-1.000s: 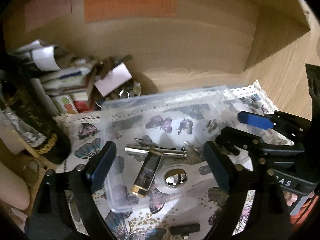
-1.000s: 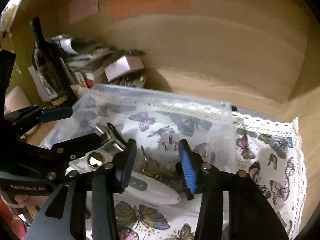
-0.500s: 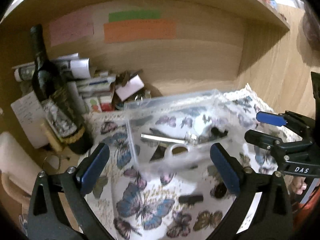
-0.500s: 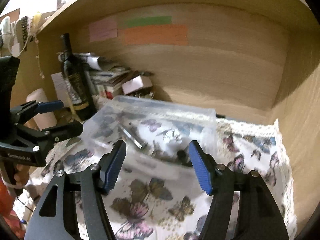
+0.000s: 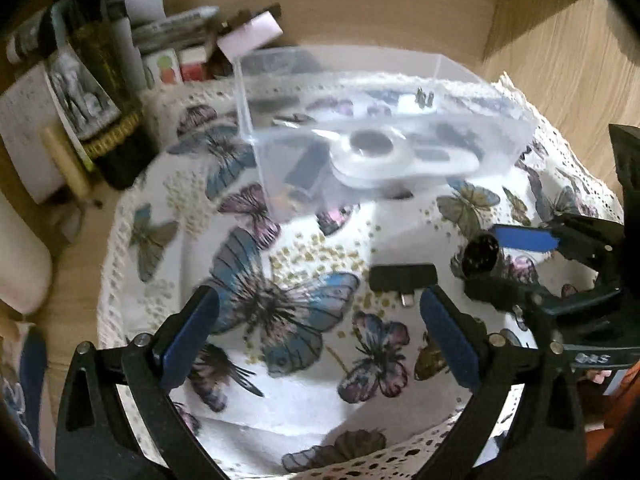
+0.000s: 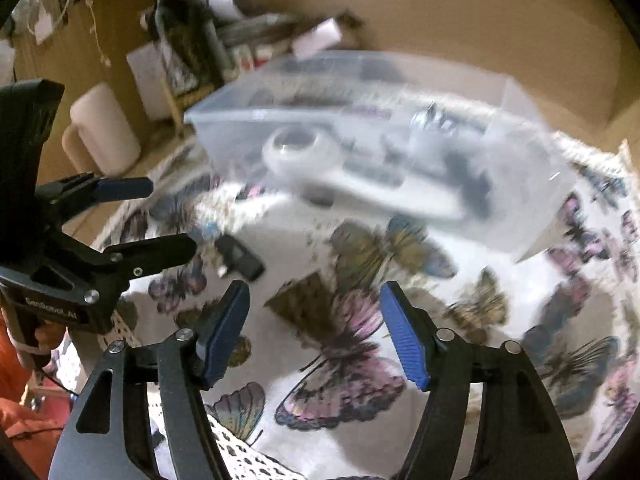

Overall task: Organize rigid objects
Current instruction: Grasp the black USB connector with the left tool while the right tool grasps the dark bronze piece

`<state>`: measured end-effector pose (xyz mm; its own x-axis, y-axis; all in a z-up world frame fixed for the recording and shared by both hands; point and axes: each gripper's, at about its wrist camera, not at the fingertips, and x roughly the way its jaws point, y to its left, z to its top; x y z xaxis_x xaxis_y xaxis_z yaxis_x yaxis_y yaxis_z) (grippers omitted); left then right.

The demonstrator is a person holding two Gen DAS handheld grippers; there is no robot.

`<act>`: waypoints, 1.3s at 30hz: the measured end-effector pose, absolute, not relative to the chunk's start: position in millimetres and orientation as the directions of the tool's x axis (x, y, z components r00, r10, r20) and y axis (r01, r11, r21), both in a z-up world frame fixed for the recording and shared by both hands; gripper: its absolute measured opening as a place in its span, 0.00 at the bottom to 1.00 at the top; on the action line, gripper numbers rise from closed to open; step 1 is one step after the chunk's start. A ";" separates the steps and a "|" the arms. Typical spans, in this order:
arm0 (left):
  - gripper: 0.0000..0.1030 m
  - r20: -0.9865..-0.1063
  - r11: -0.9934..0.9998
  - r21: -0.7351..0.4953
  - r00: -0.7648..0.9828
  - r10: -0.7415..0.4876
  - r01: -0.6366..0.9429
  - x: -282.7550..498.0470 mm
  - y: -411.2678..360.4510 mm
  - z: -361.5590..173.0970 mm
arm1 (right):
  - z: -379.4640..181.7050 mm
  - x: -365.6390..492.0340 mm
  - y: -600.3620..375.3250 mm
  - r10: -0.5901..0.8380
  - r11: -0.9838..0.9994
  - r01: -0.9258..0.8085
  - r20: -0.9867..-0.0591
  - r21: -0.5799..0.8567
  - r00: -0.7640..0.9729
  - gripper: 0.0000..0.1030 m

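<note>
On the butterfly cloth [image 5: 280, 264] covering the desk I see the clear box [image 5: 384, 136] – a white gadget [image 5: 400, 160] and other small bits lie inside. A black adapter [image 5: 402, 277] lies on the cloth just ahead of my left gripper [image 5: 316, 336], jaws spread and empty. My right gripper [image 6: 314, 332] – jaws spread too – hovers beside it, holding nothing.

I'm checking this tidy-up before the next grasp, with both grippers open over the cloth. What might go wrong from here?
The small black adapter lies flat on the butterfly cloth, so the left gripper may pinch fabric along with it. A dark round piece sits right by the right gripper, whose jaws could knock it away. The clear box already holds a white device, leaving little room to drop things in.
</note>
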<state>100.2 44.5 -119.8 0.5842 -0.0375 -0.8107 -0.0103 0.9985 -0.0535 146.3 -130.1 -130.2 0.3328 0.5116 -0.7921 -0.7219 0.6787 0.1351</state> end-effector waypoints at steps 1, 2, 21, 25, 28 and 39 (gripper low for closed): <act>0.99 -0.811 0.998 -0.061 0.583 -0.046 -0.006 100.1 43.3 -120.8 | -130.3 145.5 -128.8 0.505 0.682 -0.722 -0.791 0.121 0.344 0.39; 0.99 -0.812 0.998 -0.068 0.582 -0.055 -0.001 100.9 41.9 -121.1 | -129.4 144.8 -129.1 0.508 0.682 -0.722 -0.786 0.116 0.352 0.34; 0.43 -0.796 0.994 -0.065 0.597 -0.102 0.084 115.6 12.7 -121.5 | -94.6 154.5 -172.4 0.531 0.753 -0.645 -0.698 0.128 0.481 0.29; 0.43 -0.770 0.995 -0.075 0.631 -0.097 0.061 112.3 23.0 -106.9 | -83.9 156.4 -175.0 0.539 0.759 -0.639 -0.671 0.126 0.509 0.29; 0.43 -0.737 0.996 -0.077 0.670 -0.092 0.052 111.4 29.6 -90.0 | -74.8 157.2 -174.2 0.542 0.764 -0.635 -0.650 0.116 0.533 0.29; 0.43 -0.577 0.992 -0.118 0.810 -0.102 0.042 122.2 37.0 -24.0 | -31.3 167.7 -171.5 0.567 0.775 -0.625 -0.544 0.098 0.618 0.29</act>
<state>122.2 37.0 -24.0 0.8102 -0.1023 -0.5771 0.0416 0.9922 -0.1176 167.7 -171.5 -31.3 0.6183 0.5674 -0.5438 -0.6247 0.7747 0.0979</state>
